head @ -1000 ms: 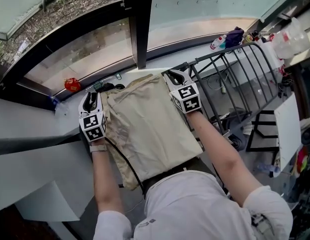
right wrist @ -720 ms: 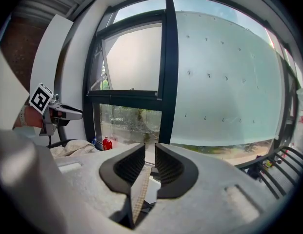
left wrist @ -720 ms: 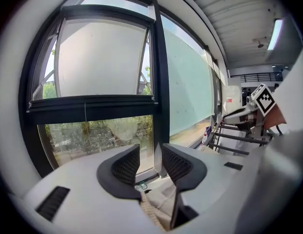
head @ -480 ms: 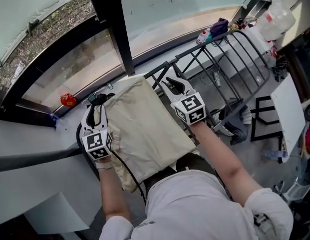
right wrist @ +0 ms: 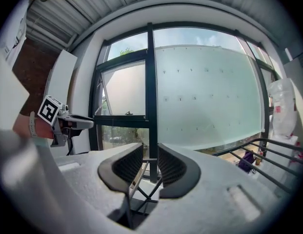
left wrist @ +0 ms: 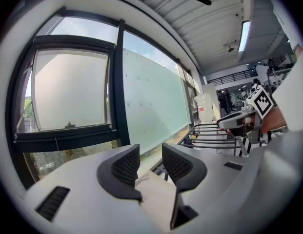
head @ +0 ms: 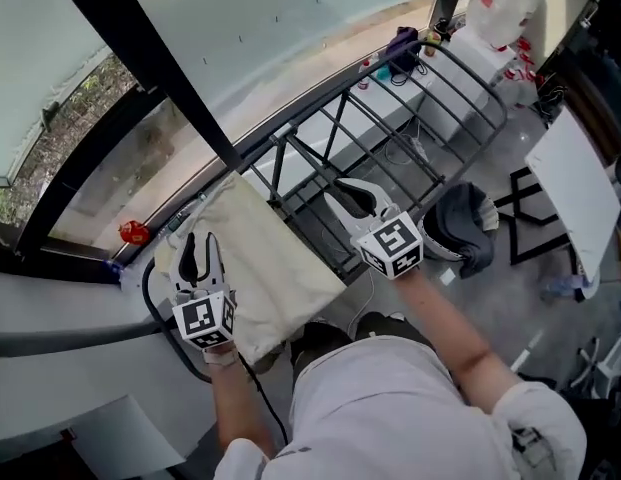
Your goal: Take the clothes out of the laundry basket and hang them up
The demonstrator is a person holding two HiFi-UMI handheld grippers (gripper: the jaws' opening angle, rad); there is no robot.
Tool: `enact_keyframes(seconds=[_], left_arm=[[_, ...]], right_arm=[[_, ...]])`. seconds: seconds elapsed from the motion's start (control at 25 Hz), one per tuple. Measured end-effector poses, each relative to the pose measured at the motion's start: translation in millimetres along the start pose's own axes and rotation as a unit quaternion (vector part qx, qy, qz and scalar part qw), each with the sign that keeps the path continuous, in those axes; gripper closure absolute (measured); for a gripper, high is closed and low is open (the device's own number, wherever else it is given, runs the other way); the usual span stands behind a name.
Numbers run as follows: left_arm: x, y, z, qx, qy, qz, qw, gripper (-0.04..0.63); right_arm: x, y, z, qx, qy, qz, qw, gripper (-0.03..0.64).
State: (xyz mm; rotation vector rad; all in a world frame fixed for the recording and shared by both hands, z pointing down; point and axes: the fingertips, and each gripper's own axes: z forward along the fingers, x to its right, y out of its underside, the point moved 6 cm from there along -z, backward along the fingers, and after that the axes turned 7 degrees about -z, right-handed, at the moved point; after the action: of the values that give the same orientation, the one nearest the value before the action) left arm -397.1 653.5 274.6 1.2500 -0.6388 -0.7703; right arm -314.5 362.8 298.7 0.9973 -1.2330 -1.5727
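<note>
Two grippers up: left gripper (head: 196, 242) clamps beige garment (head: 275, 268), 8 o'clock; right gripper (head: 347, 190), jaws just opening, nothing between them, over drying rack (head: 390, 98) toward 1 o'clock.

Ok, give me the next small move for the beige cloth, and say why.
Probably carry the left gripper, shut on the beige cloth, across over the bars of the drying rack so the cloth drapes there. The right gripper has just been opening, with nothing between its jaws, so only the left holds the cloth, which sits at the rack's end.
</note>
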Motion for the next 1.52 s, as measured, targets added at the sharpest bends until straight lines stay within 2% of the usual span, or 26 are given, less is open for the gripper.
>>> enact_keyframes(seconds=[0.28, 0.48, 0.6, 0.68, 0.88, 1.12, 1.24, 1.4, 1.52], left_arm=[[131.3, -9.3, -20.4, -0.004, 0.062, 0.027, 0.9977, 0.466], [225.6, -11.9, -19.8, -0.012, 0.114, 0.055, 0.9919, 0.466], [276.7, -14.6, -6.9, -0.013, 0.149, 0.044, 0.9878, 0.466], [310.5, -14.0, 3.5, -0.016, 0.185, 0.034, 0.982, 0.466], [410.9, -2.0, 17.6, -0.03, 0.278, 0.043, 0.9592, 0.468], [520.5, 24.4, 34.8, -0.057, 0.38, 0.073, 0.9205, 0.467], [562.6, 37.1, 51.6, -0.078, 0.415, 0.071, 0.9038, 0.468], [612.5, 57.3, 80.5, -0.107, 0.446, 0.07, 0.8858, 0.468], [652.0, 71.2, 106.8, -0.122, 0.471, 0.081, 0.8697, 0.467]], right_arm=[[40.0, 25.8, -120.5, 0.03, 0.041, 0.03, 0.998, 0.545], [75.3, 52.6, -208.7, 0.03, 0.075, 0.037, 0.996, 0.545], [96.7, 69.9, -262.2, 0.025, 0.113, 0.046, 0.992, 0.545], [105.6, 82.6, -296.8, 0.019, 0.146, 0.06, 0.987, 0.545], [125.9, 119.1, -382.9, 0.0, 0.224, 0.091, 0.97, 0.545], [148.2, 162.9, -465.9, -0.028, 0.307, 0.127, 0.943, 0.545], [158.5, 184.2, -498.2, -0.051, 0.34, 0.145, 0.928, 0.545], [179.4, 219.4, -530.9, -0.085, 0.375, 0.168, 0.908, 0.545], [204.3, 246.7, -546.3, -0.106, 0.393, 0.185, 0.894, 0.545]])
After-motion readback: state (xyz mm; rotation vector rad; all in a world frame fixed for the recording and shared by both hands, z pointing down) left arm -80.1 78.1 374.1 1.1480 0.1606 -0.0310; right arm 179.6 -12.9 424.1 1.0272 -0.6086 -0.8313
